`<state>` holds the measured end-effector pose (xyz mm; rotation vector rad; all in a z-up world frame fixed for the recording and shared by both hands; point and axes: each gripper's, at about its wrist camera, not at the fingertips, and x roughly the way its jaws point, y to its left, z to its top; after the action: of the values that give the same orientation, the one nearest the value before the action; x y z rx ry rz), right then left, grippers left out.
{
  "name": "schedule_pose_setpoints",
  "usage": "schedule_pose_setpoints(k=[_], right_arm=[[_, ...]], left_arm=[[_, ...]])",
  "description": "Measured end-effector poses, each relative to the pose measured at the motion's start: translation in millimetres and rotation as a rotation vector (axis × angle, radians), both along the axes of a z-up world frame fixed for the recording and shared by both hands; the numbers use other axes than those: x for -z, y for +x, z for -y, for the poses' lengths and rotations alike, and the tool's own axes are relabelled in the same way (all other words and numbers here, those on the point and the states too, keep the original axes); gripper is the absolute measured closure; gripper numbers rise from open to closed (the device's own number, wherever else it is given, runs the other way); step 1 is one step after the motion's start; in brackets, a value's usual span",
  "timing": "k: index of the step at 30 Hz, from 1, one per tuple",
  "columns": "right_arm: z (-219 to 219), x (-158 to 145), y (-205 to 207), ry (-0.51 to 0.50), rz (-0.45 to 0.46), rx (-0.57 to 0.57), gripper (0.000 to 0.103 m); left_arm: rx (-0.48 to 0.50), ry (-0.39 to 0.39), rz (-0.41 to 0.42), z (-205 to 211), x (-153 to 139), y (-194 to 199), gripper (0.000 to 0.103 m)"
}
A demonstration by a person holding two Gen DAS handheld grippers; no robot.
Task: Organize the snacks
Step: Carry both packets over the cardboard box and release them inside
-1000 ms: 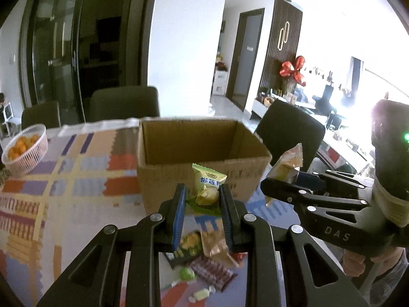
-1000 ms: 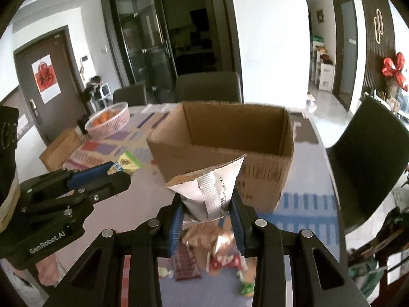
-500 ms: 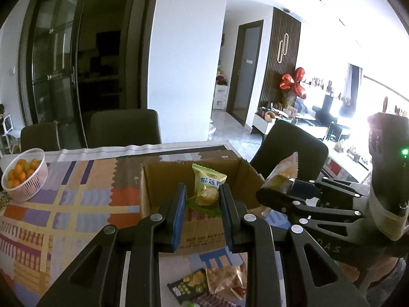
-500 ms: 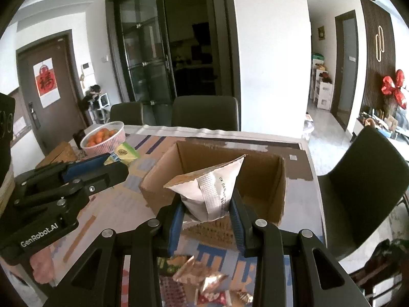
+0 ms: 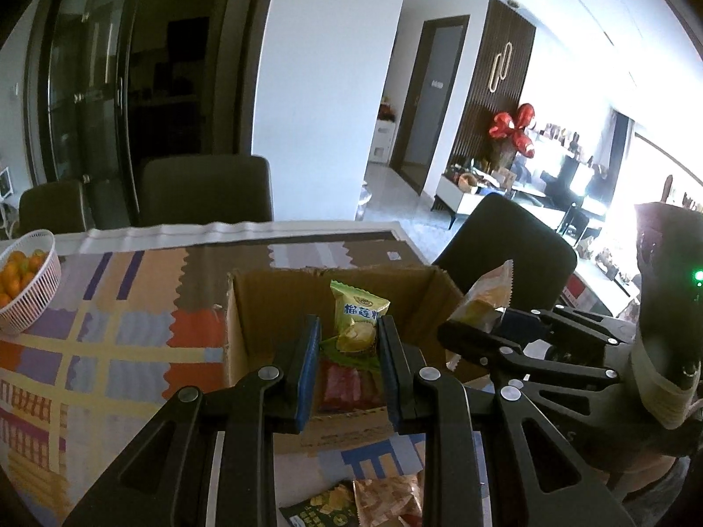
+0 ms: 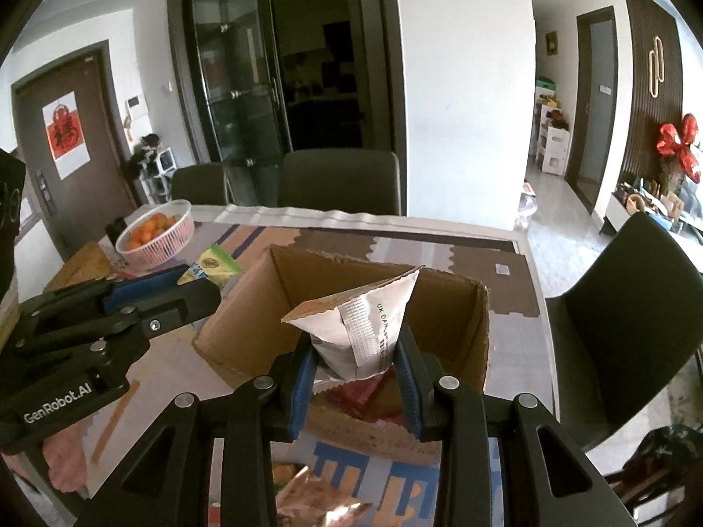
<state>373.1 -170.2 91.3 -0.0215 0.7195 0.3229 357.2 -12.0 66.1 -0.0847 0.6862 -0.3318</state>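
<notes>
My left gripper (image 5: 347, 342) is shut on a small green and yellow snack packet (image 5: 356, 320), held over the near edge of an open cardboard box (image 5: 272, 303). A red packet (image 5: 347, 386) lies on the box floor. My right gripper (image 6: 356, 360) is shut on a white snack bag (image 6: 364, 329) with printed text, above the same box (image 6: 439, 303). In the left wrist view the right gripper (image 5: 465, 329) shows at the right with its orange-fronted bag (image 5: 487, 294). In the right wrist view the left gripper (image 6: 193, 285) shows at the left with its green packet (image 6: 215, 263).
A white basket of small oranges (image 5: 26, 281) stands at the table's far left. Loose snack packets (image 5: 351, 500) lie on the patterned tablecloth (image 5: 110, 329) in front of the box. Dark chairs (image 5: 206, 193) surround the table, one (image 6: 624, 307) at the right.
Both grippers have moved forward and a little up with their packets, from in front of the box to above its near edge. The box's inside has come into view.
</notes>
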Motion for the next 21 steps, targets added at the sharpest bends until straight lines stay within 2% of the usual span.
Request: schedule_pose_setpoints(k=[6,7,8,9,21], right_arm=[[0.1,11.5,15.3,-0.008,-0.04,0.014,0.066],[0.7,13.3,16.9,-0.008,-0.044,0.017,0.064],[1.4,15.2,18.6,-0.008,-0.053,0.022,0.054],[2.5,16.4,19.2,-0.007,-0.059,0.033,0.046],[10.9,2.9,-25.5,-0.016,0.024,0.069,0.046]], left_arm=[[-0.029,0.028,-0.032,2.5,12.2,11.0,0.073],[-0.035,0.035,-0.03,2.2,13.0,10.7,0.066],[-0.039,0.047,-0.024,2.0,13.8,9.1,0.056],[-0.042,0.058,-0.016,2.7,13.5,5.9,0.054],[-0.047,0.093,0.031,0.5,-1.0,-45.0,0.051]])
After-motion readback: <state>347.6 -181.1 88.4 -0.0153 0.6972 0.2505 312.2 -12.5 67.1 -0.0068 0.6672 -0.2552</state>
